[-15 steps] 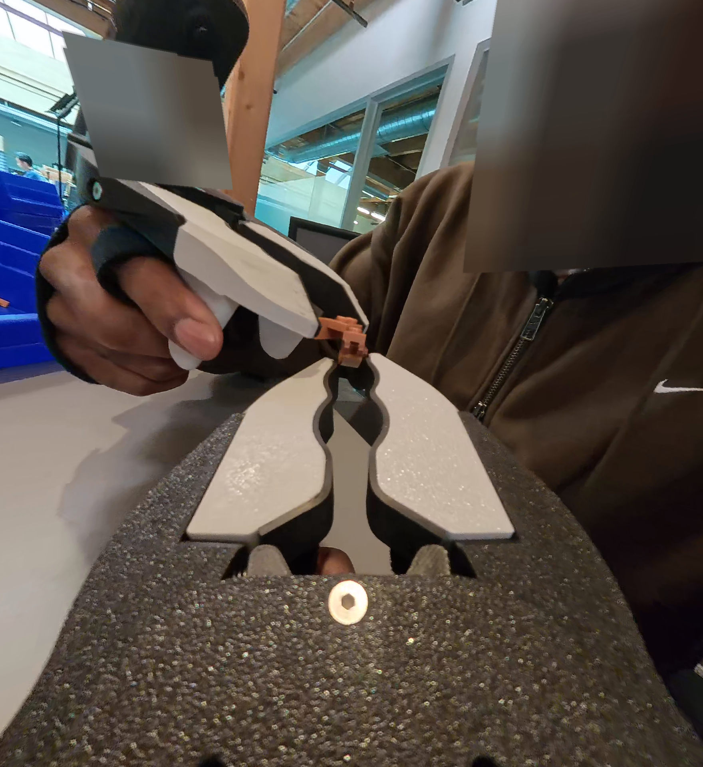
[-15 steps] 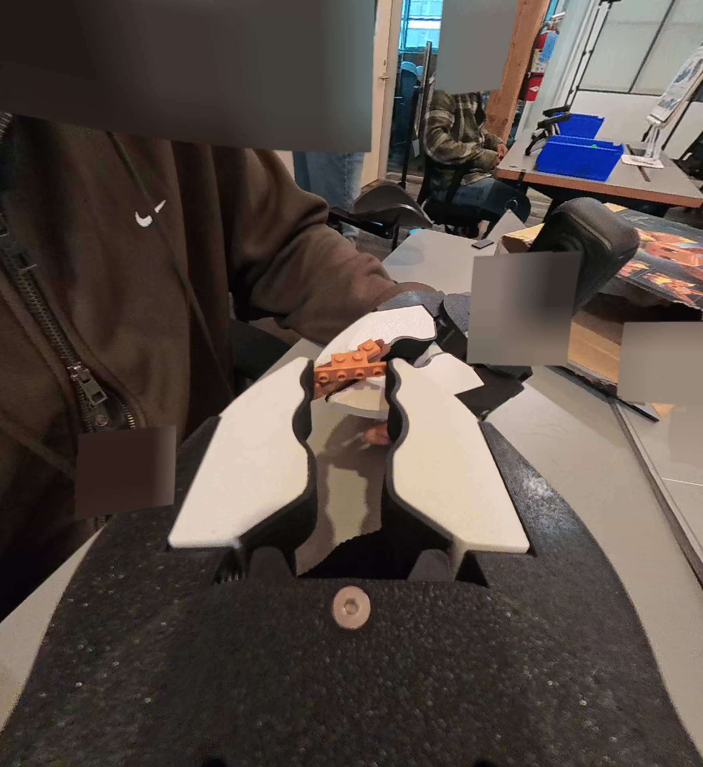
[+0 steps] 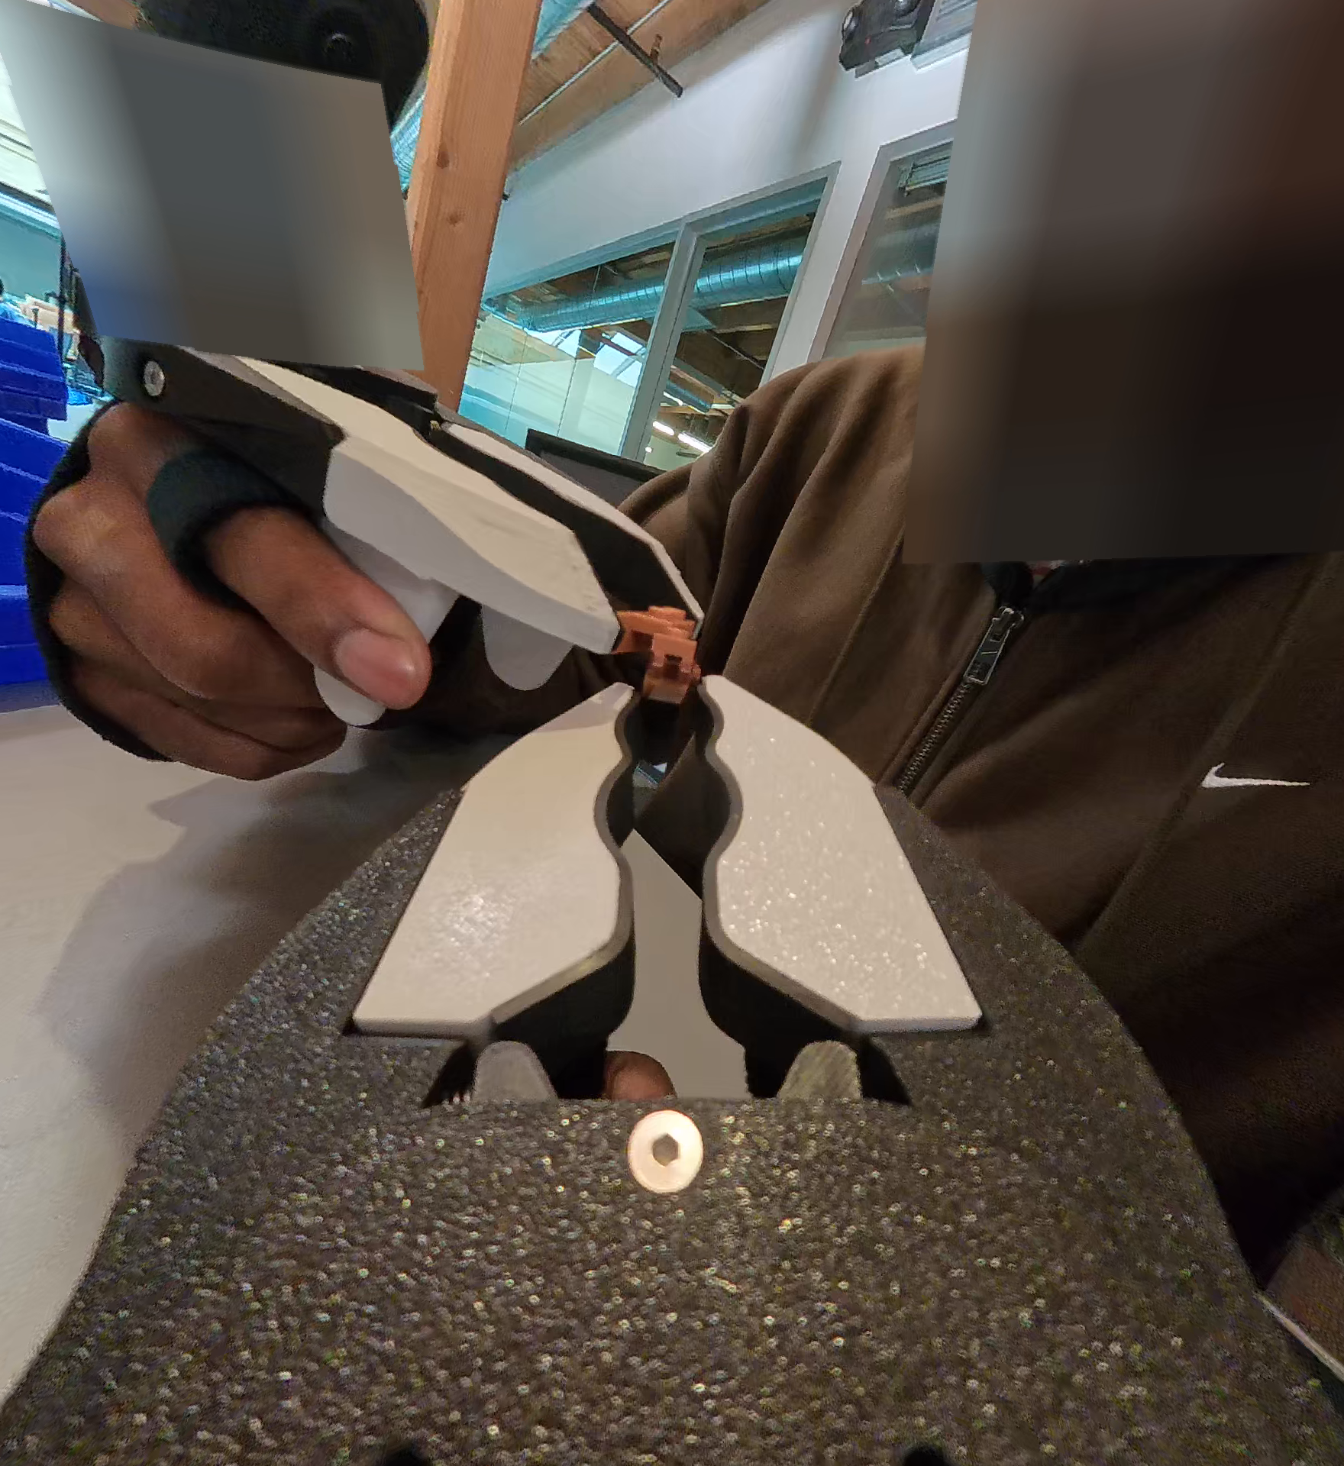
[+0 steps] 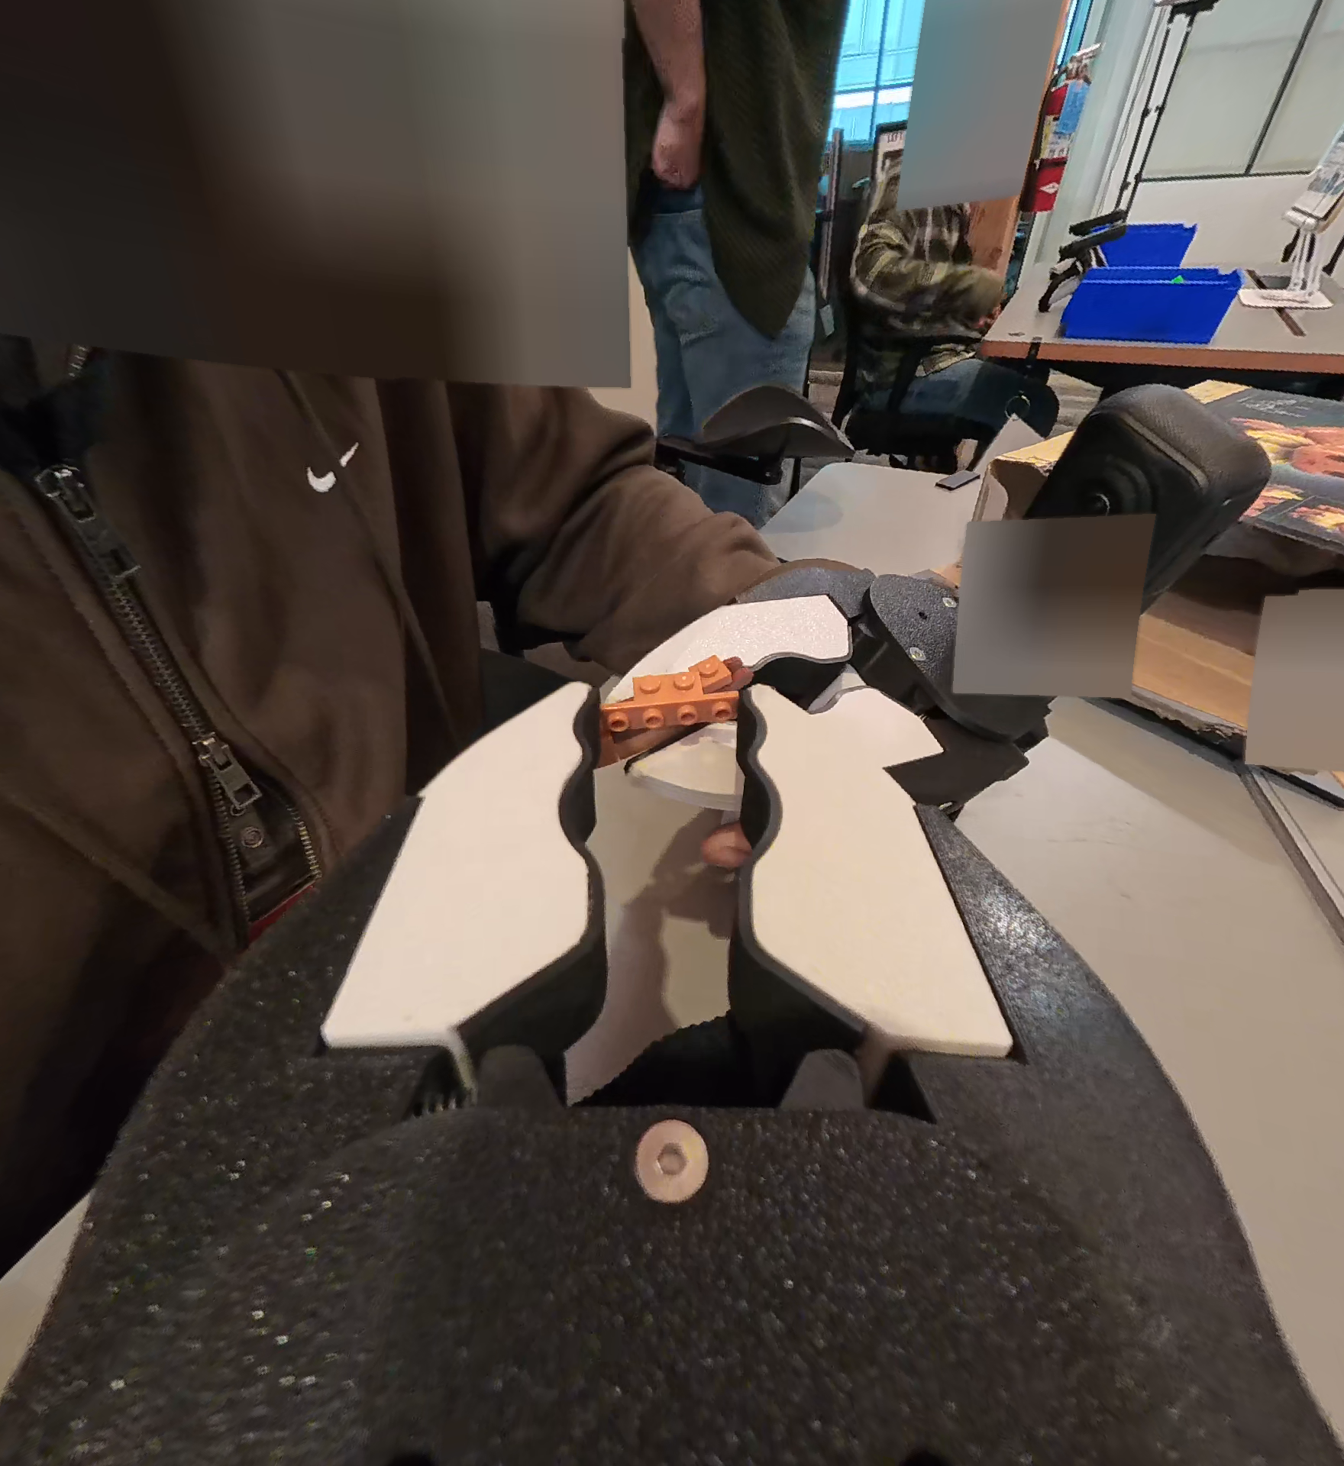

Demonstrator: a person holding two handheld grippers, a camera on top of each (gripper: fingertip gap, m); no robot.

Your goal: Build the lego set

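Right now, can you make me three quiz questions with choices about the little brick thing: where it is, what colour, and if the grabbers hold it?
1. Where is the small studded orange brick assembly?
A. in a blue bin
B. between the two grippers' tips, above the grey table
C. on the floor

2. Its colour?
A. green
B. white
C. orange

3. The right gripper and left gripper are:
A. both closed on it
B. both wide open
C. lying flat

Answers: 1 B, both tips meet at it; 2 C, orange studs show; 3 A, fingers press its sides.
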